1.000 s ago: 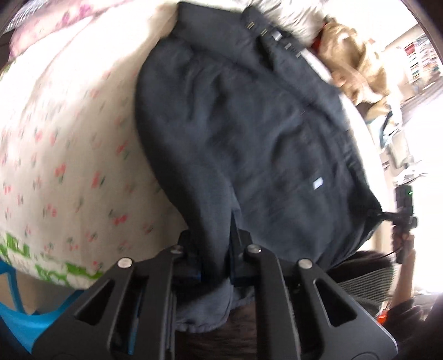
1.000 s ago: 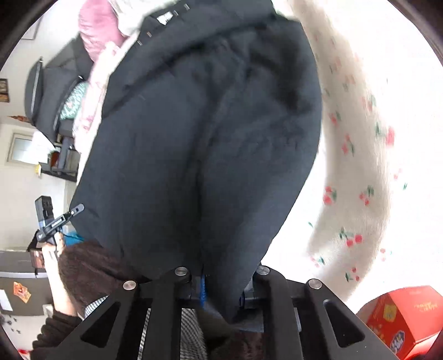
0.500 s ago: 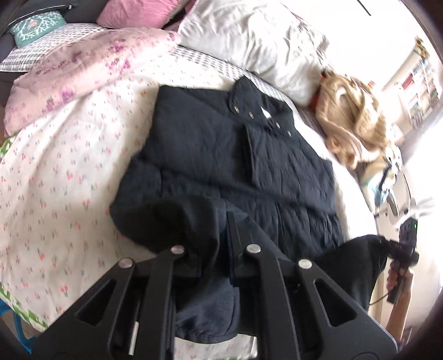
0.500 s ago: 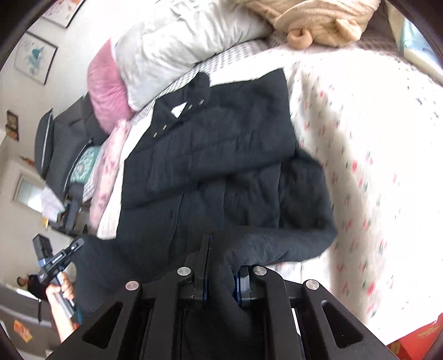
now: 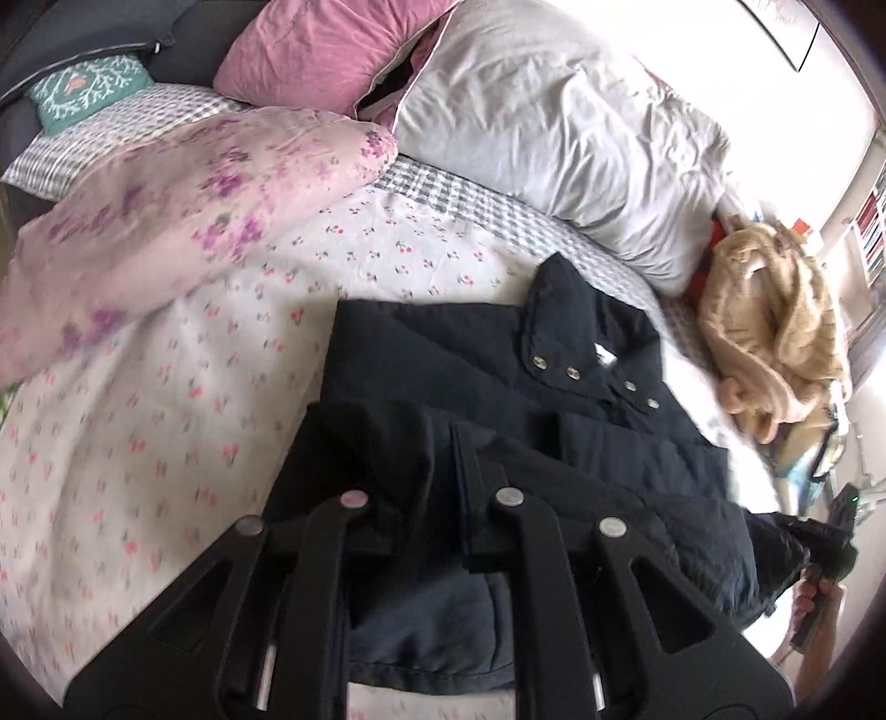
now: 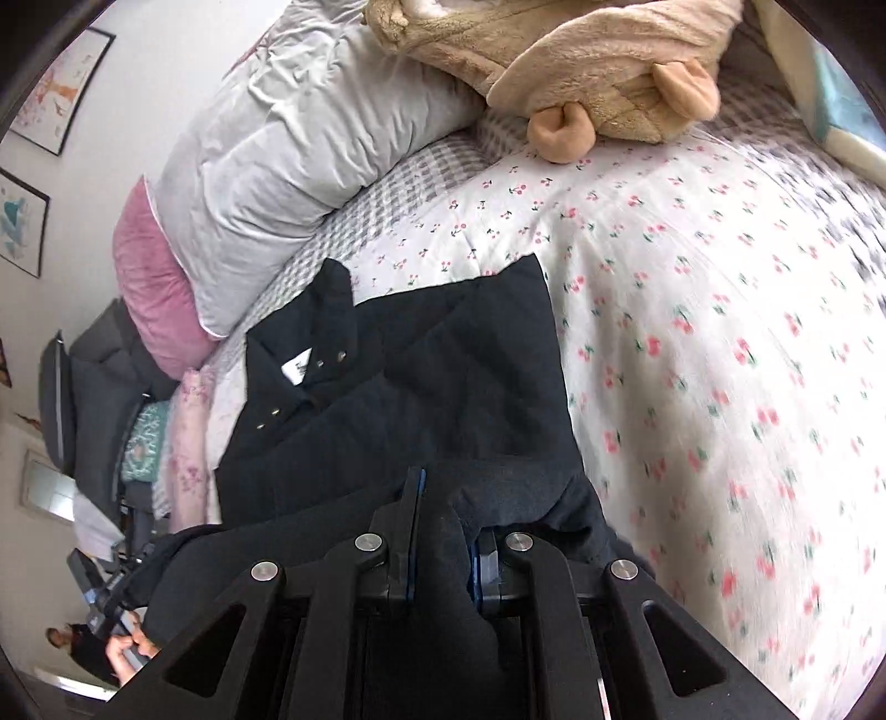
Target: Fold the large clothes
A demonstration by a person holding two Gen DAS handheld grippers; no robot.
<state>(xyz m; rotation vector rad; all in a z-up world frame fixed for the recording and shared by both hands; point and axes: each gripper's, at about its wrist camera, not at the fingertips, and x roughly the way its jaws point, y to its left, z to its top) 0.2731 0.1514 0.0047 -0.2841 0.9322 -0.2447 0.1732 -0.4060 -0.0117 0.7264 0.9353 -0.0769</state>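
Note:
A dark navy quilted jacket point(image 5: 487, 387) lies on the cherry-print bedspread point(image 5: 166, 432), its snap collar point(image 5: 576, 360) toward the pillows. My left gripper point(image 5: 449, 459) is shut on the jacket's lower hem, which is lifted and doubled back over the body. In the right wrist view the same jacket point(image 6: 443, 399) shows its white neck label. My right gripper point(image 6: 446, 515) is shut on the other end of the hem. Each gripper shows in the other's view, hand-held: the right one point(image 5: 830, 531), the left one point(image 6: 105, 601). The hem hangs between them as a raised fold.
A grey pillow point(image 5: 554, 138) and a pink pillow point(image 5: 332, 50) lie at the head of the bed. A pink floral duvet point(image 5: 166, 194) is bunched at the left. A tan plush garment point(image 5: 775, 332) point(image 6: 581, 61) lies to the right of the collar.
Both grippers rose and carried the hem from over the bed's edge toward the collar. The lower half of the jacket now doubles over the upper half, and the pillows have come into view.

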